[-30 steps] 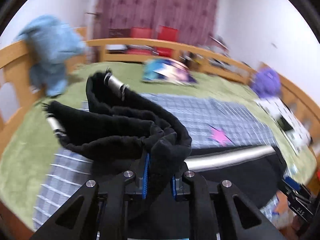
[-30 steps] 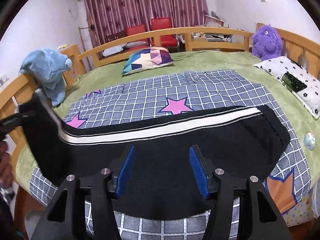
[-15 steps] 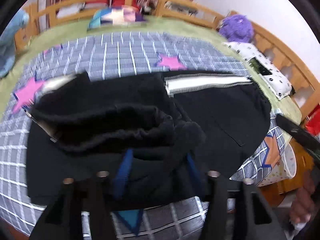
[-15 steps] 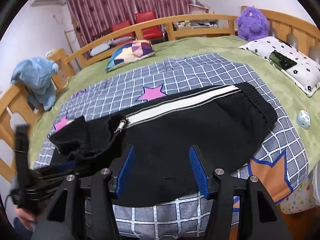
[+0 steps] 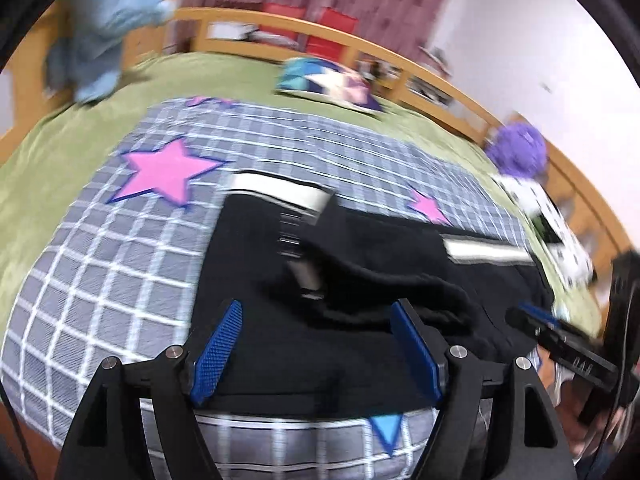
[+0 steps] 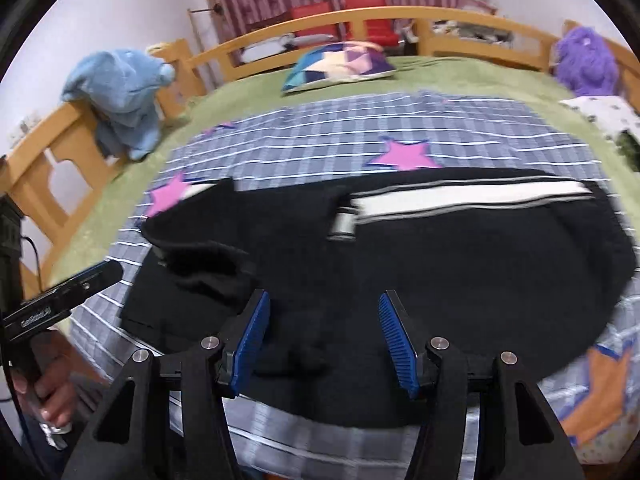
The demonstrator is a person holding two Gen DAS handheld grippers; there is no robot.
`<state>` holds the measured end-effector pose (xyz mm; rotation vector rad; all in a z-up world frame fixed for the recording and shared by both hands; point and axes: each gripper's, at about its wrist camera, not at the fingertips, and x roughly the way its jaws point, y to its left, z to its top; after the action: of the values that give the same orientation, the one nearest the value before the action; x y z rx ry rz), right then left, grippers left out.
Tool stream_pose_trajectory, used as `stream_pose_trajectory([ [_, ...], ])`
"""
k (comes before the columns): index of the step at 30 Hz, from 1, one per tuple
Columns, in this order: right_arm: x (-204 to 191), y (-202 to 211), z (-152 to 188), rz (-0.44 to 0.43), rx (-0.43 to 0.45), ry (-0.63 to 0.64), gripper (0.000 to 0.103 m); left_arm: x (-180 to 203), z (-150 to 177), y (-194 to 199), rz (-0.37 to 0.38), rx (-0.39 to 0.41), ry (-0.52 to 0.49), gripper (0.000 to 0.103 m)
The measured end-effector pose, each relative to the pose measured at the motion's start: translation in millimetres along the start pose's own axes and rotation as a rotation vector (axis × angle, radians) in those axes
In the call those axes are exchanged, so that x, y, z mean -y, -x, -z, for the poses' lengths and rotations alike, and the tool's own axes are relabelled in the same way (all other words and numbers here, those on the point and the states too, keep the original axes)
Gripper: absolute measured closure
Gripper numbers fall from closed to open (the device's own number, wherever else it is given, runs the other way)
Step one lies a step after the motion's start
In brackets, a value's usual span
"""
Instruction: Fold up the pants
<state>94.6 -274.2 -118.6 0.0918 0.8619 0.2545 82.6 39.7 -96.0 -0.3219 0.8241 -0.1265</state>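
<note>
Black pants (image 5: 304,344) with a white side stripe (image 6: 472,198) lie on the checked blanket, the leg end folded over toward the waist and bunched in a loose heap (image 6: 208,264). My left gripper (image 5: 316,348) is open and empty, just above the near edge of the pants. My right gripper (image 6: 322,338) is open and empty over the pants' near edge. The left gripper also shows at the left of the right wrist view (image 6: 60,304), and the right gripper at the right of the left wrist view (image 5: 560,340).
The grey checked blanket with pink stars (image 6: 360,136) covers a green bed (image 6: 460,76) with a wooden rail (image 6: 360,16). A colourful pillow (image 6: 340,64), a blue plush (image 6: 124,92), a purple plush (image 6: 584,60) and a dotted pillow (image 6: 608,116) lie around it.
My left gripper carried the leg end over onto the pants, opened and let go, then pulled back. The folded end now rests on the pants. My right gripper stayed open.
</note>
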Motion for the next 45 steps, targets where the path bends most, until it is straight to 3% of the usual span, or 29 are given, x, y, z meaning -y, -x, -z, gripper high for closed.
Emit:
stream_pose_trajectory([
  [5, -53.2, -29.5, -15.4, -0.014, -0.017, 0.173, 0.047, -50.5, -7.6, 14.6, -0.051, 0.044, 0.134, 0.028],
  [7, -83.9, -40.8, -16.3, -0.010, 0.004, 0.307, 0.045, -69.1, -8.6, 19.9, -0.055, 0.057, 0.178, 0.028],
  [10, -110.3, -62.6, -10.1, 0.038, 0.025, 0.477, 0.030, -85.8, -8.8, 22.4, -0.033, 0.056, 0.220, 0.028],
  [13, -116.1, -90.2, 1.1, 0.053, -0.055, 0.528, 0.029, -95.6, -11.0, 23.0, -0.026, 0.058, 0.228, 0.028],
  [14, -118.6, -102.2, 9.0, 0.102, -0.070, 0.560, 0.030, -96.2, -10.7, 22.9, -0.029, 0.059, 0.226, 0.028],
  [16, -120.9, -113.7, 17.4, 0.172, -0.078, 0.606, 0.063, -99.2, -11.6, 21.0, -0.031, 0.054, 0.222, 0.028],
  [17, -115.3, -114.8, 17.4, 0.138, -0.105, 0.580, 0.085, -99.4, -10.9, 21.0, -0.029, 0.051, 0.224, 0.028],
  [19, -84.6, -96.9, 0.3, 0.001, -0.071, 0.358, 0.086, -100.9, -11.6, 20.6, -0.013, 0.044, 0.236, 0.028],
  [20, -54.1, -81.1, -13.8, -0.088, -0.028, 0.177, 0.086, -100.0, -11.1, 21.7, -0.006, 0.044, 0.238, 0.028],
  [22, -1.3, -64.7, -26.3, -0.190, 0.020, -0.060, 0.087, -96.4, -10.4, 22.3, 0.000, 0.045, 0.235, 0.028],
  [24, 40.9, -66.0, -30.9, -0.202, 0.003, -0.222, 0.087, -91.5, -9.7, 20.4, 0.002, 0.038, 0.217, 0.028],
  [27, 78.4, -84.5, -25.6, -0.130, -0.087, -0.375, 0.081, -80.0, -9.6, 14.0, -0.003, 0.014, 0.184, 0.028],
  [31, 90.1, -78.5, -10.4, -0.203, -0.101, -0.421, 0.075, -69.9, -8.6, 13.0, -0.001, 0.007, 0.171, 0.028],
  [33, 83.4, -68.3, -5.6, -0.205, -0.086, -0.375, 0.051, -64.7, -8.1, 12.5, -0.001, 0.007, 0.161, 0.028],
  [34, 77.9, -66.8, -2.8, -0.209, -0.083, -0.355, 0.048, -62.3, -7.5, 11.0, -0.003, 0.004, 0.154, 0.028],
  [38, 73.6, -69.0, 4.8, -0.238, -0.105, -0.343, 0.048, -52.9, -4.5, 3.4, -0.023, -0.020, 0.130, 0.028],
  [40, 77.3, -61.5, 5.9, -0.256, -0.058, -0.365, 0.048, -49.7, -2.6, 0.3, -0.027, -0.031, 0.129, 0.028],
  [43, 77.7, -51.1, 4.9, -0.355, -0.021, -0.369, 0.047, -45.9, -0.6, -2.5, -0.033, -0.039, 0.123, 0.028],
  [45, 67.5, -57.5, 5.9, -0.362, -0.042, -0.341, 0.039, -43.2, 0.8, -4.6, -0.043, -0.040, 0.114, 0.028],
])
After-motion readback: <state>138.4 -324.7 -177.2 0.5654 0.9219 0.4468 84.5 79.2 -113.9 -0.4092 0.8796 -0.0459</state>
